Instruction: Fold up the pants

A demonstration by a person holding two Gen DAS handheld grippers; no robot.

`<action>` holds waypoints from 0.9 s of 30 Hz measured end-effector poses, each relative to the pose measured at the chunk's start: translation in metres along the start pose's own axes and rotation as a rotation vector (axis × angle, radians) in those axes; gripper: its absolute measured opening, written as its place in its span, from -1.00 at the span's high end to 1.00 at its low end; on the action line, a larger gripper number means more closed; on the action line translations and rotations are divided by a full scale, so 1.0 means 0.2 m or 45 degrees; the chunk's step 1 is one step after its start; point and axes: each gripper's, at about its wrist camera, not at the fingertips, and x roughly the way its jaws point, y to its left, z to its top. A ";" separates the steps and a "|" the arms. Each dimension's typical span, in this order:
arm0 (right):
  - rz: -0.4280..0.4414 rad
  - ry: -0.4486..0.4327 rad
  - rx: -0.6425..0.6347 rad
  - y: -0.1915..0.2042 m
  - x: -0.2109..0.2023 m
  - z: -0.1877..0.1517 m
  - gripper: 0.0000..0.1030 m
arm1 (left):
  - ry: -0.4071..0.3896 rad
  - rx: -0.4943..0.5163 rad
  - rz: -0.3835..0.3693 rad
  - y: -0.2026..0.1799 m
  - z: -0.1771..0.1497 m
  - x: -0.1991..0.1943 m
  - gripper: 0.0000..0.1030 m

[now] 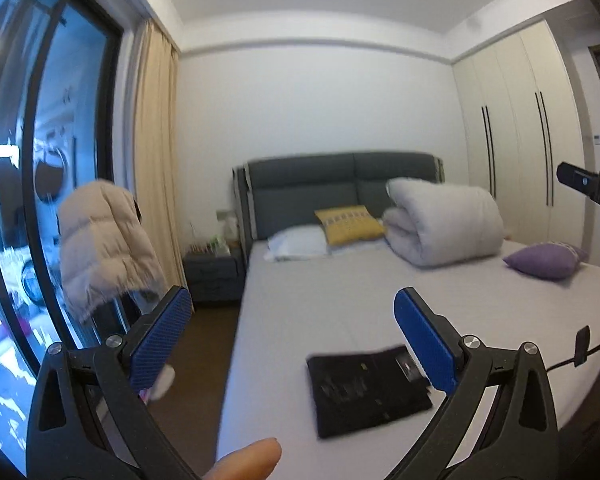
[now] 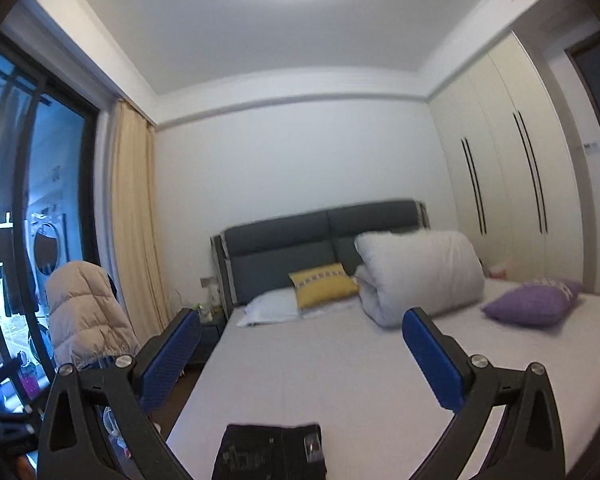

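Both claws wide open, empty

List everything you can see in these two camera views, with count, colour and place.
pants: one, black, folded, near end of bed
bed: one, white sheet, grey headboard, centre
duvet: one, white, rolled, by headboard
cushions: two, yellow by headboard, purple right side
pillow: one, white, under yellow cushion
puffer jacket: one, beige, by window
curtain: one, cream, left
nightstand: one, grey, beside bed
wardrobe: one, cream, right wall
left gripper: blue pads, jaws open, empty
right gripper: blue pads, jaws open, empty
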 end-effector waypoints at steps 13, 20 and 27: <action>-0.036 0.408 -0.042 0.10 0.16 -0.39 -1.00 | 0.385 -0.074 -0.059 -0.04 -0.37 0.28 -1.00; -0.076 0.536 -0.082 0.10 0.20 -0.55 -1.00 | 0.517 -0.045 0.008 -0.09 -0.56 0.49 -1.00; -0.076 0.626 -0.094 0.09 0.23 -0.64 -1.00 | 0.676 -0.063 0.001 -0.14 -0.74 0.73 -1.00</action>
